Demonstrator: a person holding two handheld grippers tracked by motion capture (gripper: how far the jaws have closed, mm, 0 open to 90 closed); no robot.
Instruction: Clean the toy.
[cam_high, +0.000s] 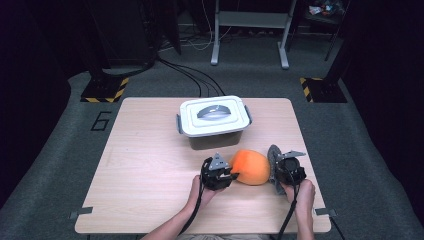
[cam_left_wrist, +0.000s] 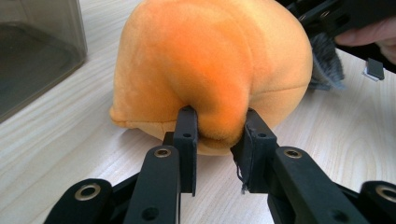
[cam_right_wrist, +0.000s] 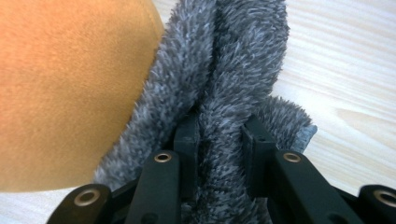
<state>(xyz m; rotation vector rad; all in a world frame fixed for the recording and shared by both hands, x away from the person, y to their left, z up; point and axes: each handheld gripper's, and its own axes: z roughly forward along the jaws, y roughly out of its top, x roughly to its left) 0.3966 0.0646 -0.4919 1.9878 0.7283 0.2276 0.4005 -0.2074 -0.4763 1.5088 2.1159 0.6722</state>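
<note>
Reading "6" (cam_high: 101, 120) on the floor left of the table (cam_high: 150, 165). Pinching a fold of the orange toy (cam_high: 251, 167) with the left gripper (cam_high: 231, 174), jaws nearly closed on the plush. Squeezing the toy's grey fur (cam_high: 273, 161) with the right gripper (cam_high: 276, 170), jaws tight on it too. Sitting on the table near the front, between both grippers. Standing behind it, a box (cam_high: 214, 125) with its white lid shut; cannot tell what is inside.
</note>
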